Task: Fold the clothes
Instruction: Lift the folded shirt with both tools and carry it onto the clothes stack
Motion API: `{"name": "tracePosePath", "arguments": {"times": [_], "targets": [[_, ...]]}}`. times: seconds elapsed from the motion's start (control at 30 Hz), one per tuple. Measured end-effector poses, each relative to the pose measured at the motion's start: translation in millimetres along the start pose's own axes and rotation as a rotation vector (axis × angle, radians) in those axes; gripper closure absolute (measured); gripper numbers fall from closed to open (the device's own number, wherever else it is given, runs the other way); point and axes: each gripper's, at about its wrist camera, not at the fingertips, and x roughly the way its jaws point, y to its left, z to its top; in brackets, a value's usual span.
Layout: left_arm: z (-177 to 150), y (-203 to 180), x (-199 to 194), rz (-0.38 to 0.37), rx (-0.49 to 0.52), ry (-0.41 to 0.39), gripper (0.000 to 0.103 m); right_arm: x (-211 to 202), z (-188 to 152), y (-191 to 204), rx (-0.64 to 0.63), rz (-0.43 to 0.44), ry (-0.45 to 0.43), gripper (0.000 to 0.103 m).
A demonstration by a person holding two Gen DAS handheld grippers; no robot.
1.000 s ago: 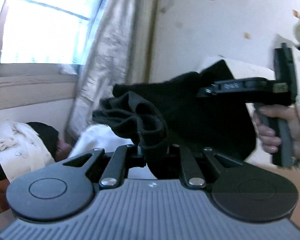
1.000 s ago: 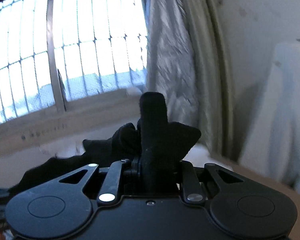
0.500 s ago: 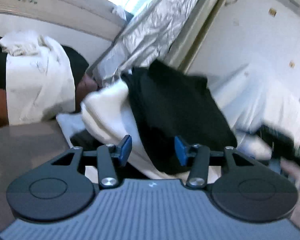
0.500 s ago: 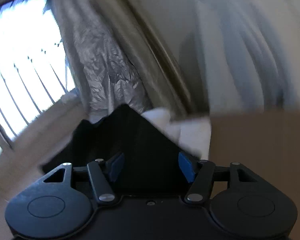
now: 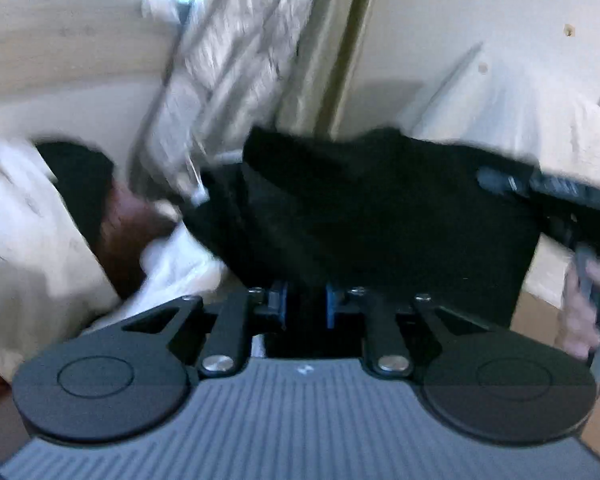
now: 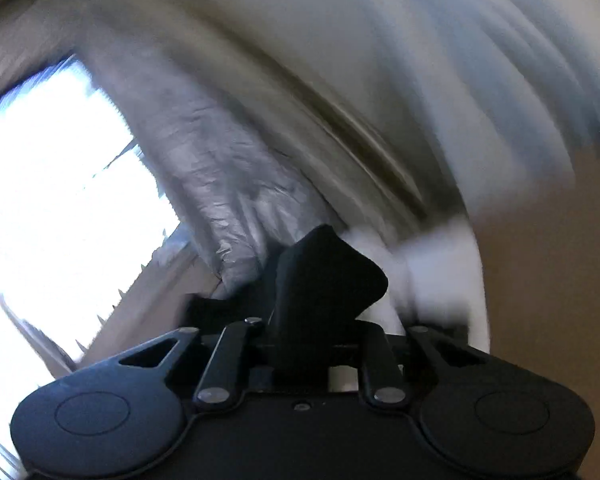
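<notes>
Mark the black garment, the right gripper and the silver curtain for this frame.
black garment (image 5: 380, 216), left wrist view, middle of the dark cloth.
right gripper (image 6: 306, 330), right wrist view, between its fingertips.
silver curtain (image 6: 220, 184), right wrist view, crinkled middle.

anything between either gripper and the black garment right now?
Nothing visible. The black garment runs straight into the left gripper, its jaws nearly closed on the cloth, and a fold of it sits clamped in the right gripper.

Daylight from a blown-out window (image 6: 56, 200) floods both fisheye views; motion blur smears the curtain (image 6: 228, 184) and wall (image 5: 480, 20), edges bow, and the black garment (image 5: 380, 216) loses detail.
</notes>
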Motion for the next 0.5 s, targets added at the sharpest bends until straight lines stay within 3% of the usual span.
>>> {"name": "tracePosePath", "arguments": {"times": [0.03, 0.1, 0.17, 0.2, 0.23, 0.3, 0.33, 0.43, 0.5], "targets": [[-3, -5, -4, 0.015, 0.005, -0.008, 0.091, 2, 12, 19, -0.116, 0.028, 0.004, 0.085], [-8, -16, -13, 0.045, 0.015, -0.024, 0.091, 4, 32, 40, -0.223, 0.118, 0.017, 0.086], [-14, -27, -22, 0.075, 0.025, -0.04, 0.082, 13, 40, 37, -0.265, 0.053, 0.038, 0.083], [-17, -32, -27, 0.09, 0.03, -0.048, 0.067, 19, 40, 32, -0.269, -0.019, 0.054, 0.054], [-19, -37, -31, 0.105, 0.034, -0.056, 0.061, 23, 35, 27, -0.257, -0.137, 0.068, 0.027], [-25, -48, -40, 0.135, 0.044, -0.071, 0.06, 24, 18, 22, -0.274, -0.333, 0.071, 0.027], [-28, -53, -45, 0.15, 0.049, -0.079, 0.06, 19, 8, 21, -0.297, -0.359, 0.069, 0.026], [-17, -53, -62, 0.124, 0.055, -0.209, 0.06, -20, -23, 24, -0.371, -0.309, -0.006, 0.026], [-9, -52, -74, 0.105, 0.059, -0.297, 0.059, -53, -40, 38, -0.446, -0.208, -0.06, 0.026]]}}
